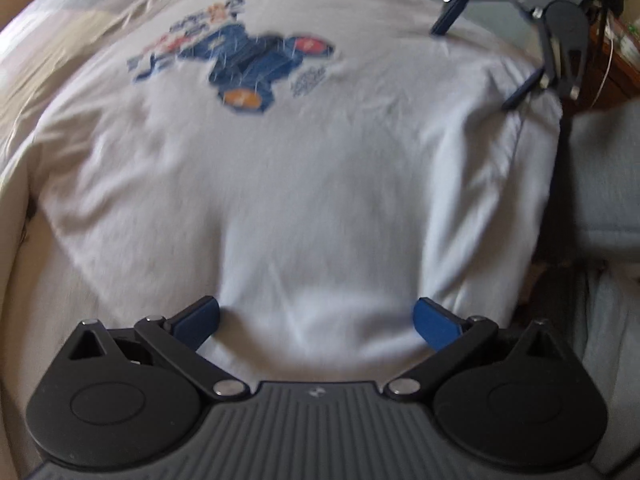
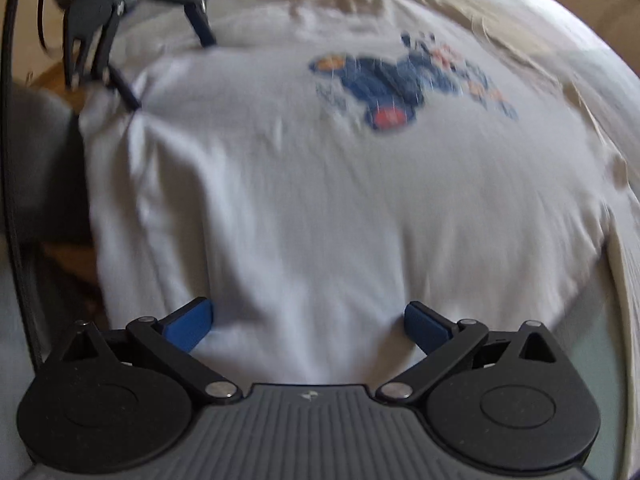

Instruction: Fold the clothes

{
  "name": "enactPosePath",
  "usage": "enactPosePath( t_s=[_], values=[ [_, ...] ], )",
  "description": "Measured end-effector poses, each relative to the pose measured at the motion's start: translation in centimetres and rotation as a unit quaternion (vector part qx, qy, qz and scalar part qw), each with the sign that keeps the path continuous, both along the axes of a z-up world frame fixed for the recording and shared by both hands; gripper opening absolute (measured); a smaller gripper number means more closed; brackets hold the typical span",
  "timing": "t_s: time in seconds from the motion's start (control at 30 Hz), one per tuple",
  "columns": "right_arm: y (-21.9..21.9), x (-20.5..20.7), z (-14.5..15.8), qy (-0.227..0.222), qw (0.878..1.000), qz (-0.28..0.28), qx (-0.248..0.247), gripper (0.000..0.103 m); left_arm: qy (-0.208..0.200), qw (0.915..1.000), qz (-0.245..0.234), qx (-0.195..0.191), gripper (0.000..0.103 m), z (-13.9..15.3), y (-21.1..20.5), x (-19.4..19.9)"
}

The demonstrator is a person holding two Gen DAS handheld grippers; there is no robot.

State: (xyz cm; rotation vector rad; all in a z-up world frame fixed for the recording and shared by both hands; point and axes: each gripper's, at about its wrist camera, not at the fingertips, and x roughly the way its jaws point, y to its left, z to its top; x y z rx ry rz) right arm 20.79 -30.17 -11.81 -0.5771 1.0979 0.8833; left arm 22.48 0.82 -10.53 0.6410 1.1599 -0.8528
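Our left gripper (image 1: 316,322) stands wide open, its blue pads (image 1: 434,322) spread apart over the near hem of the white T-shirt (image 1: 304,184); our right gripper (image 2: 308,326) is just as wide, pads (image 2: 188,324) parted above the opposite edge of the same shirt; neither holds any cloth, though we cannot tell whether the pad tips touch the fabric. The T-shirt lies spread flat, print side up, on a beige bed sheet (image 1: 48,60); its blue, orange and red graphic (image 1: 256,68) sits on the half of the shirt farther from the left gripper; soft wrinkles run across the plain half. From the left wrist view we see the right gripper (image 1: 472,68) at the far right corner of the shirt, its fingertips close to or on the shirt's edge; from the right wrist view the left gripper (image 2: 172,72) shows at the far left corner of the shirt in the same way. Beside the shirt's right edge, as the left wrist sees it, lies a pale grey-blue cloth (image 1: 604,184); both views are blurred.
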Motion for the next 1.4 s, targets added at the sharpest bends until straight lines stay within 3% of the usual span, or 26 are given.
enactPosePath(
  t_s=[0.1, 0.2, 0.3, 0.53, 0.6, 0.73, 0.87, 1.0, 1.07, 1.23, 1.33, 1.4],
  values=[
    [0.6, 0.4, 0.7, 0.002, 1.0, -0.007, -0.014, 0.103, -0.017, 0.9998, -0.002, -0.014, 0.101, 1.2, -0.8, 0.5],
    [2.3, 1.4, 1.6, -0.041, 0.999, -0.01, 0.027, 0.103, -0.04, 0.9976, 0.004, -0.056, 0.101, 2.0, -2.4, 1.7],
    [4.0, 3.4, 0.7, -0.04, 0.998, -0.022, 0.031, 0.103, -0.049, 0.9971, 0.004, -0.058, 0.101, 0.8, -4.0, 2.9],
    [3.4, 4.4, -0.6, -0.015, 0.998, -0.056, 0.019, 0.103, 0.007, 0.9961, 0.068, -0.056, 0.102, 0.8, -1.1, 2.0],
    [3.4, 5.1, -0.2, -0.008, 0.996, -0.091, 0.014, 0.103, -0.001, 0.9942, 0.091, -0.057, 0.101, 1.3, -0.4, 2.9],
    [3.8, 7.6, 0.7, -0.041, 0.986, -0.16, 0.039, 0.103, -0.077, 0.9832, 0.149, -0.072, 0.101, 2.4, 0.6, 7.6],
    [6.3, 10.6, 0.8, -0.07, 0.978, -0.19, 0.05, 0.103, -0.121, 0.9701, 0.194, -0.081, 0.101, 1.1, 1.1, 13.1],
    [8.2, 13.1, 0.5, -0.057, 0.971, -0.222, 0.066, 0.103, -0.084, 0.9639, 0.236, -0.09, 0.101, -0.2, 2.4, 14.2],
    [8.7, 13.6, -0.1, -0.04, 0.971, -0.23, 0.059, 0.103, -0.075, 0.9562, 0.263, -0.105, 0.102, -0.2, 3.4, 12.6],
    [9.2, 13.2, -0.7, -0.053, 0.97, -0.23, 0.047, 0.103, -0.053, 0.9507, 0.287, -0.105, 0.102, 0.2, 5.1, 9.5],
    [9.4, 13.3, -0.7, -0.053, 0.97, -0.232, 0.041, 0.103, -0.06, 0.9467, 0.301, -0.099, 0.101, 1.0, 6.1, 9.4],
    [9.4, 13.4, -0.6, -0.05, 0.971, -0.231, 0.037, 0.103, -0.082, 0.9347, 0.331, -0.101, 0.101, 1.7, 7.6, 9.9]
  ],
)
